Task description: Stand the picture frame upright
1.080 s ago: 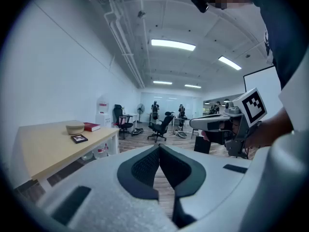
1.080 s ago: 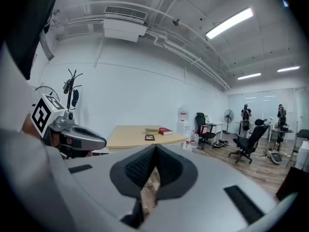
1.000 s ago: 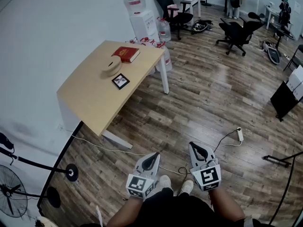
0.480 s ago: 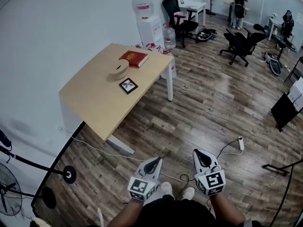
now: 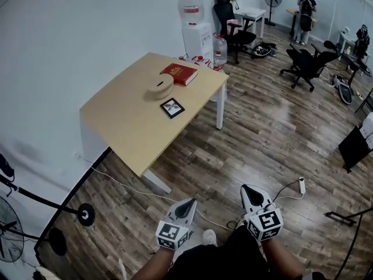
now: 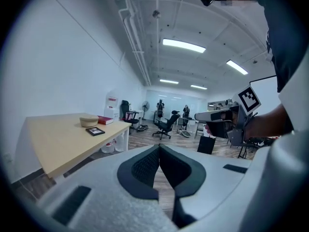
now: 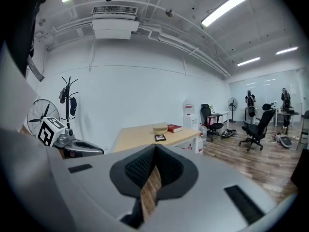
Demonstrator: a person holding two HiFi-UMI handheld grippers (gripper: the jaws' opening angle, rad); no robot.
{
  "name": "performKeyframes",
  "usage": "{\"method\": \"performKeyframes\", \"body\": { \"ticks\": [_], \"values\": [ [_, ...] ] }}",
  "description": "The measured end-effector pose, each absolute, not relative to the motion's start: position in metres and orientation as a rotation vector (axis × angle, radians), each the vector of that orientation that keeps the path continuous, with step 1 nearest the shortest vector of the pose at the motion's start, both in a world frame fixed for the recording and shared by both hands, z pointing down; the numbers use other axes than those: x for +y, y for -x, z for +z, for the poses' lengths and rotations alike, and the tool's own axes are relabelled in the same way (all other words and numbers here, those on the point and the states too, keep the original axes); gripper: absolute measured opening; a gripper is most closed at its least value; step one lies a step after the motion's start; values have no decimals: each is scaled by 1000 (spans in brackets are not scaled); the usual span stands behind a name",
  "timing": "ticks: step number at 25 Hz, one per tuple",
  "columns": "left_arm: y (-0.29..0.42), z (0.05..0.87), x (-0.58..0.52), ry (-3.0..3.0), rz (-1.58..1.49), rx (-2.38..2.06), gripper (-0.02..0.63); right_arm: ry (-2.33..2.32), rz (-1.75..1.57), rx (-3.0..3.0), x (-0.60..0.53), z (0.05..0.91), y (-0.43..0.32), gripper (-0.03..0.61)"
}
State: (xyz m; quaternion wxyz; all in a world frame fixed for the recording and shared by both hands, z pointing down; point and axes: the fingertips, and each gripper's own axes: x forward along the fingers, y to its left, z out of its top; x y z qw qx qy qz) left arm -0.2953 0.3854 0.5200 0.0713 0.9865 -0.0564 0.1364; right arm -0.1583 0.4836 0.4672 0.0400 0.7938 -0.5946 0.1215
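Head view: A pale table (image 5: 134, 127) is standing against a white wall on a plank floor (image 5: 262, 139). The frame (image 5: 172, 107) is lying flat, face up, near the table's right edge, beside a tan round object (image 5: 159, 85). It has a black border and a pale picture, is set diamond-wise, and is near square, so its long axis is not discernible. The left gripper (image 5: 189, 202) and right gripper (image 5: 249, 188) are hanging low, well apart from the table.

Left gripper view: The jaws are pressing together on nothing. The frame (image 6: 95, 131) is lying flat.

Right gripper view: The jaws are likewise clenched and empty. The frame (image 7: 160, 137) is lying flat.
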Motion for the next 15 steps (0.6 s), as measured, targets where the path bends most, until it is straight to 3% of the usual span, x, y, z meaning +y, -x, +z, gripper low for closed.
{"method": "performKeyframes", "body": {
  "ticks": [8,15],
  "values": [
    [257,523,365,-2962,426,-172,0,-2397,437,-1827,465,489,129,9],
    [180,525,335,-2960,447,-203,0,-2375,436,-1859,432,496,53,9]
  ]
}}
